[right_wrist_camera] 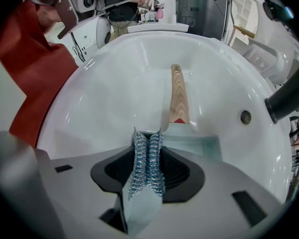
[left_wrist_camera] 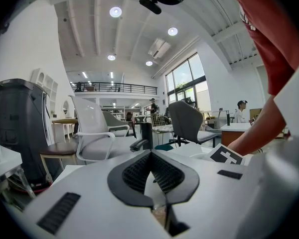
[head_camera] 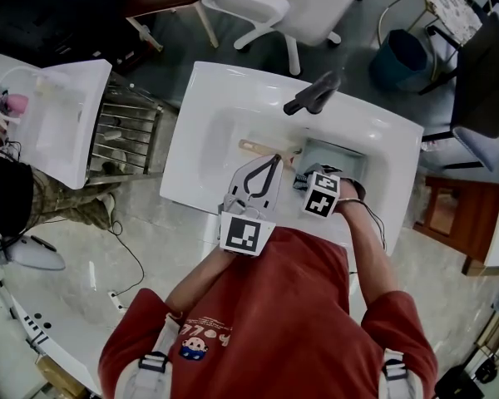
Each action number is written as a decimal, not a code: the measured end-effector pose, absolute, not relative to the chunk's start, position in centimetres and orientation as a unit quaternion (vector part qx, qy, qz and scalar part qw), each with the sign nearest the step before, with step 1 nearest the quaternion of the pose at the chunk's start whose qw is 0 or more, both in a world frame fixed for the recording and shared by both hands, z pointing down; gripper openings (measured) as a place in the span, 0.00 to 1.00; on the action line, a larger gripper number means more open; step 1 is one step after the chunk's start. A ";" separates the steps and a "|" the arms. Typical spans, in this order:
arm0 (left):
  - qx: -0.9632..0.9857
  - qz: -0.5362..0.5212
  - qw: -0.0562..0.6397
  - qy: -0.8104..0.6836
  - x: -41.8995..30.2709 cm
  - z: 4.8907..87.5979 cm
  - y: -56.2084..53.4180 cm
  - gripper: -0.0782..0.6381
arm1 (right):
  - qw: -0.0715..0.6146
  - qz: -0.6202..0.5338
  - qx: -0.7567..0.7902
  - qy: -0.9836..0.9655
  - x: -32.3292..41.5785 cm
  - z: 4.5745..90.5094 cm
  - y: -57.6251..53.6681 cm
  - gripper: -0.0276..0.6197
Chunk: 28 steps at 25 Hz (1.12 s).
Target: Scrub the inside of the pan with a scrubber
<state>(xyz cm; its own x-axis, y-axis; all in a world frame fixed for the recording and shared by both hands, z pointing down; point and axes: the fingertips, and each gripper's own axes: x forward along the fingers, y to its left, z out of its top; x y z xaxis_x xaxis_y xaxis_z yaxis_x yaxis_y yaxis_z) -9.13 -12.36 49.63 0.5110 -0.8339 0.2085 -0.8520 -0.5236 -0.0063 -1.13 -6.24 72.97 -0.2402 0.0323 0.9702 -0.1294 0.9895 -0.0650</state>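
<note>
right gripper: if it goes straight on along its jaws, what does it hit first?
Most likely the pan, which lies in the sink just past the scrubber clamped in the right gripper. The pan's wooden handle runs on beyond that. Depth is unclear, so the gap may be small.

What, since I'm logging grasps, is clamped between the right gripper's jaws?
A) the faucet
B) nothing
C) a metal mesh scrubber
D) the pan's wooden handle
C: the right gripper has its jaws shut on the shiny mesh scrubber, while the pan's wooden handle lies free beyond it in the sink.
</note>
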 end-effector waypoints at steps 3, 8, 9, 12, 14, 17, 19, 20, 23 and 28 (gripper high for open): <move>0.868 0.095 0.051 -0.485 -9.1 49.8 -12.4 0.13 | 0.617 0.049 0.049 -0.784 -1.1 73.0 -7.0 0.31; 0.867 0.100 0.053 -0.486 -9.1 50.0 -12.4 0.13 | 0.621 0.010 0.105 -0.777 -0.5 73.3 -9.2 0.31; 0.867 0.100 0.052 -0.486 -9.1 50.0 -12.4 0.13 | 0.622 0.000 0.119 -0.774 -0.4 73.3 -9.8 0.31; 0.867 0.100 0.052 -0.485 -9.2 50.0 -12.5 0.13 | 0.622 -0.024 0.148 -0.768 -0.4 73.4 -11.4 0.31; 0.868 0.101 0.052 -0.484 -9.1 50.1 -12.6 0.13 | 0.623 -0.037 0.157 -0.766 -0.5 73.6 -12.0 0.30; 0.868 0.103 0.052 -0.483 -9.1 50.2 -12.6 0.13 | 0.627 -0.066 0.165 -0.759 -0.7 73.7 -12.9 0.30; 0.868 0.103 0.051 -0.483 -9.0 50.3 -12.6 0.13 | 0.630 -0.084 0.172 -0.753 -0.6 73.8 -13.5 0.30; 0.868 0.104 0.051 -0.483 -9.0 50.4 -12.6 0.13 | 0.630 -0.091 0.177 -0.751 -0.6 73.9 -13.8 0.30; 0.868 0.106 0.051 -0.483 -9.0 50.4 -12.5 0.13 | 0.624 -0.113 0.201 -0.746 -0.4 74.0 -14.9 0.30; 0.866 0.107 0.051 -0.485 -9.2 50.5 -12.5 0.13 | 0.617 -0.134 0.223 -0.743 -0.4 74.1 -15.5 0.29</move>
<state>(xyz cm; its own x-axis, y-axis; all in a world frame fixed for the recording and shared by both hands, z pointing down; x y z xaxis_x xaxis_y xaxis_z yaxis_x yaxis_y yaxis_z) -9.21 -12.54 50.45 0.5056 -0.8300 0.2354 -0.8519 -0.5235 -0.0163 -0.39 -15.47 74.13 -0.1400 -0.4957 0.8571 -0.1657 0.8652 0.4733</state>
